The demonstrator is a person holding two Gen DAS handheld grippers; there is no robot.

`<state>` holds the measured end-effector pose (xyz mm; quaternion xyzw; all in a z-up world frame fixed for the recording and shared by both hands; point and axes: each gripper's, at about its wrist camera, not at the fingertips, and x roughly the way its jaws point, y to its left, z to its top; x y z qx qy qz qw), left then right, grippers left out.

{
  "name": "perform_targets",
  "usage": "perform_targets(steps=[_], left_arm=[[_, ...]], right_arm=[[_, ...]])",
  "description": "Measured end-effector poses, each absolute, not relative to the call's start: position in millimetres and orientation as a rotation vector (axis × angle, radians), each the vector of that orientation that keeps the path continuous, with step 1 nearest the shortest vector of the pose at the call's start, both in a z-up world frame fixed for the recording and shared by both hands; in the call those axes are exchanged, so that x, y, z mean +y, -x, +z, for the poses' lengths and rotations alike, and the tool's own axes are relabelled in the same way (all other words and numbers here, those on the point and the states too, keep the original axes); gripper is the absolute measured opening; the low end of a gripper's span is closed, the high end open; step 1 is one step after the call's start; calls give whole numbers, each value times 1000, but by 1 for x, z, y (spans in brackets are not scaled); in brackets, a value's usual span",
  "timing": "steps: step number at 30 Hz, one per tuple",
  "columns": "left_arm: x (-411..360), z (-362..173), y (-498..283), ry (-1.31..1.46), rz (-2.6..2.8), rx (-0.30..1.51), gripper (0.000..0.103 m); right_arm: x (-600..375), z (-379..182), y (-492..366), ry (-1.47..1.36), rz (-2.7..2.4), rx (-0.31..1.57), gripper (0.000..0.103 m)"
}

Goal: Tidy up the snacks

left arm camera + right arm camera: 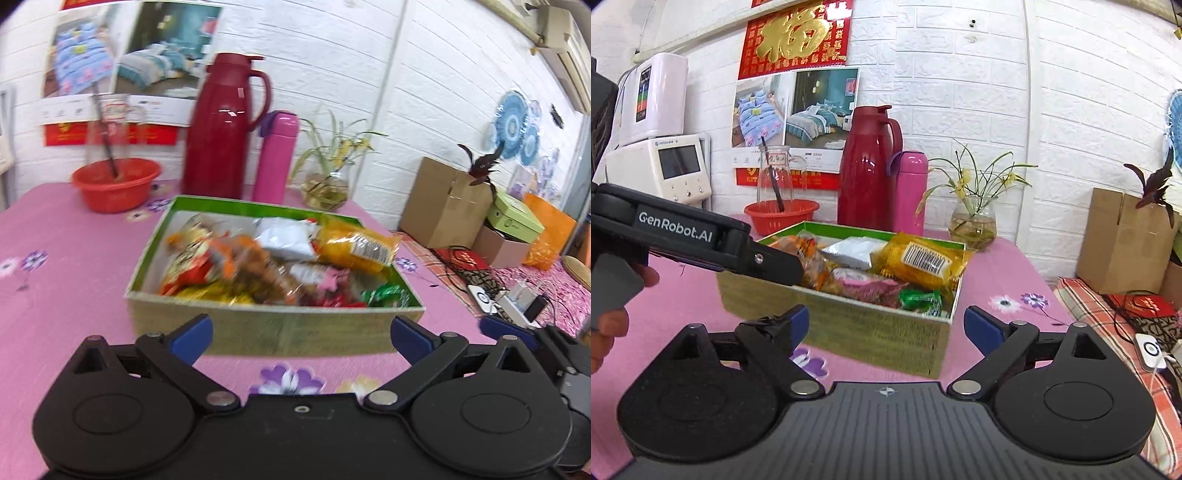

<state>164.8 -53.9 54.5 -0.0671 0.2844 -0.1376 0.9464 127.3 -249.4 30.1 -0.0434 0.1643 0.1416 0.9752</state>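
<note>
The box [871,328] sits on the pink table [66,266], packed with snacks [886,269] — a yellow packet [919,264] on top at its far right. Both grippers — left [301,332] and right [884,325] — hang just before its near wall, jaws spread wide, empty.

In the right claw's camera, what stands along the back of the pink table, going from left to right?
Orange basin with the glass jar in it → dark red thermos jug → pink bottle → glass vase with the plant. The green snack box sits in front of them.
</note>
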Motion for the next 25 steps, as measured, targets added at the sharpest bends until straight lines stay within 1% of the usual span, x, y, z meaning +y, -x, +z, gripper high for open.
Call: perform_targets(steps=[11,17,25], left_arm=[[-43,32,-114,16,-149,593,90],[-37,21,-103,8,-124,609,90],[-37,20,-97,-7,-115,589,90]], right_arm=[[-257,20,-83,18,237,348,103],[-254,15,-79,18,225,361,103],[-253,13,-78,-2,200,368,103]])
